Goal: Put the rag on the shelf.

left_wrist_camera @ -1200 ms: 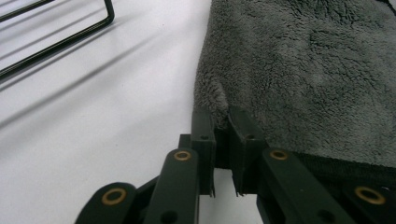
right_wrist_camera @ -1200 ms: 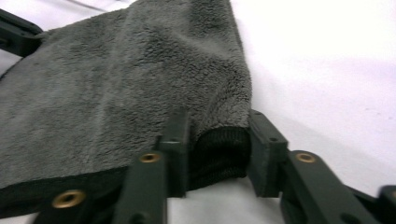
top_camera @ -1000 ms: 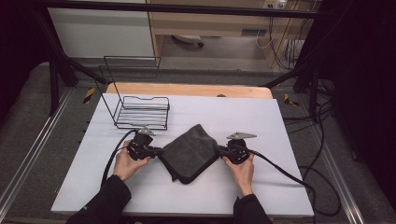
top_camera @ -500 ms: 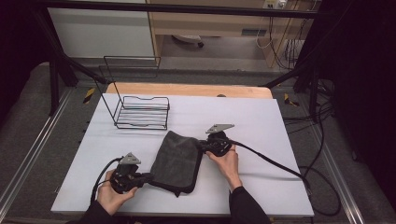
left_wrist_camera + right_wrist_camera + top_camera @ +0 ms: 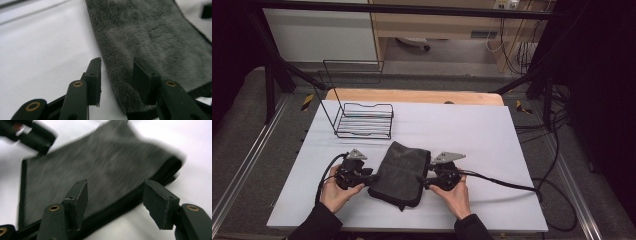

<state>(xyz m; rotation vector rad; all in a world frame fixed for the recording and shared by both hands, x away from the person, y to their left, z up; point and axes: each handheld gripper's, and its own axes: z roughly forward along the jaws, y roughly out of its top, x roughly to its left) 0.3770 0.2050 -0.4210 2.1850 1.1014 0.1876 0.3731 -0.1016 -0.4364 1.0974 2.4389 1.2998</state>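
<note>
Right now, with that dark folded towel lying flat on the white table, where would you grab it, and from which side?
Probably by a side edge, coming in level with the table. The towel lies flat in thick folded layers, so its edges give something to pinch. The left hand-held gripper has just been opening and straddles the left edge. The right hand-held gripper, also just opened, faces the opposite edge.

Dark long sleeves (image 5: 314, 227) at the bottom edge of the high view, cuffs ending at the wrists. Two black grippers, left gripper (image 5: 371, 178) at lower centre-left and right gripper (image 5: 421, 181) at lower centre, each topped with a grey three-cornered plate. Black cable (image 5: 326, 170) looping from the left one; a longer black cable (image 5: 512, 184) trailing toward the lower right. Close up: flat matte-black fingers (image 5: 93, 80) with squared, chipped tips (image 5: 160, 203), brass-ringed pivot pins at the bottom.
</note>
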